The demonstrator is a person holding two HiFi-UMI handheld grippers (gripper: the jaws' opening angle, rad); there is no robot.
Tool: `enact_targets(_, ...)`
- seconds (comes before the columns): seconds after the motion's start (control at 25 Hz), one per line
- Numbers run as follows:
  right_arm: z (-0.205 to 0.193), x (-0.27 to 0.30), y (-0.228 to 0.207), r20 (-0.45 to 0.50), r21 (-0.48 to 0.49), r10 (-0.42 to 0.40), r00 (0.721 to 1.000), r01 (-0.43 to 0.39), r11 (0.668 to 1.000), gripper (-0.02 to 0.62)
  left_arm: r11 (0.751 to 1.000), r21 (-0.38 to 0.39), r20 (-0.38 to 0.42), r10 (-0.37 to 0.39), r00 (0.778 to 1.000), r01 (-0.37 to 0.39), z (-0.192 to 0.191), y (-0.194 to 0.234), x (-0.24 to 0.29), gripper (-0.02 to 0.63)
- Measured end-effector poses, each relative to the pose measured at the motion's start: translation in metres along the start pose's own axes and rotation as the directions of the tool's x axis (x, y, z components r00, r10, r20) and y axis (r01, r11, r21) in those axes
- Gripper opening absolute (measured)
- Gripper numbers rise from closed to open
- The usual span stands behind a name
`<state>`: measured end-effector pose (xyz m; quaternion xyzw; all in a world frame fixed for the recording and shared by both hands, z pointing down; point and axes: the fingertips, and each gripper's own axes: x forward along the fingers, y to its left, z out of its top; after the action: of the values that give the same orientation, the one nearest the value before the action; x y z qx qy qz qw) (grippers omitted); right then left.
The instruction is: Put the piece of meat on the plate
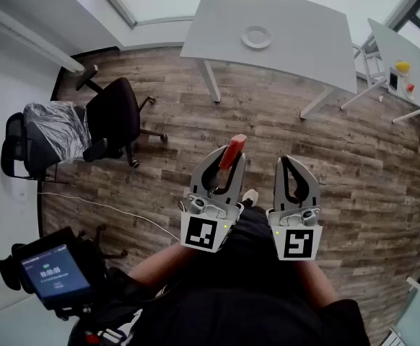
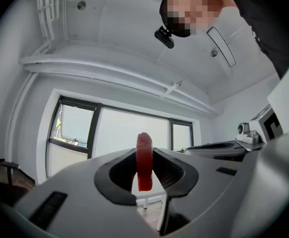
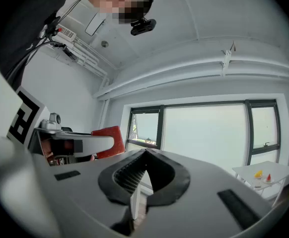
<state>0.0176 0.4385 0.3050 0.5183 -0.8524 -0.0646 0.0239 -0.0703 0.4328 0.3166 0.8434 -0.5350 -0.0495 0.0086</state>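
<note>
My left gripper [image 1: 228, 163] is shut on a red piece of meat [image 1: 232, 151], which sticks up past the fingertips. In the left gripper view the meat [image 2: 144, 160] stands on edge as a thin slab pinched between the jaws. Beside it, my right gripper [image 1: 292, 161] is shut with nothing in it; its jaws meet at the tip [image 3: 143, 157]. The right gripper view shows the meat [image 3: 108, 139] off to the left. A white plate [image 1: 257, 36] lies on a grey table [image 1: 296, 31] far ahead. Both grippers point level, held over the wooden floor in front of the person.
A black office chair [image 1: 116, 117] and a second chair with a grey cover [image 1: 47, 130] stand at the left. A white cable [image 1: 102, 206] runs across the floor. At the right a second table [image 1: 412, 78] carries yellow and red items. A device with a screen [image 1: 55, 272] sits at lower left.
</note>
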Motion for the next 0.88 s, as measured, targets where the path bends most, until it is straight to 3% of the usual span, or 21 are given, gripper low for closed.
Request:
enact_targets(0.48, -0.028, 0.007, 0.004, -0.088, 0.060, 0.044, 0.995, -0.039, 0.997, 0.006, 1.000, -0.022, 0.006, 0.012, 1.000, -0.012, -0.002, 0.010, -0.003, 0.097)
enact_targets(0.64, -0.029, 0.007, 0.009, -0.079, 0.074, 0.052, 0.995, -0.046, 0.996, 0.006, 0.999, -0.031, -0.011, 0.009, 1.000, -0.009, -0.007, 0.011, -0.007, 0.097)
enact_targets(0.88, -0.035, -0.003, -0.010, -0.101, 0.112, 0.025, 0.995, -0.013, 0.994, 0.006, 1.000, -0.027, -0.035, 0.014, 0.999, -0.015, -0.009, -0.001, 0.001, 0.097)
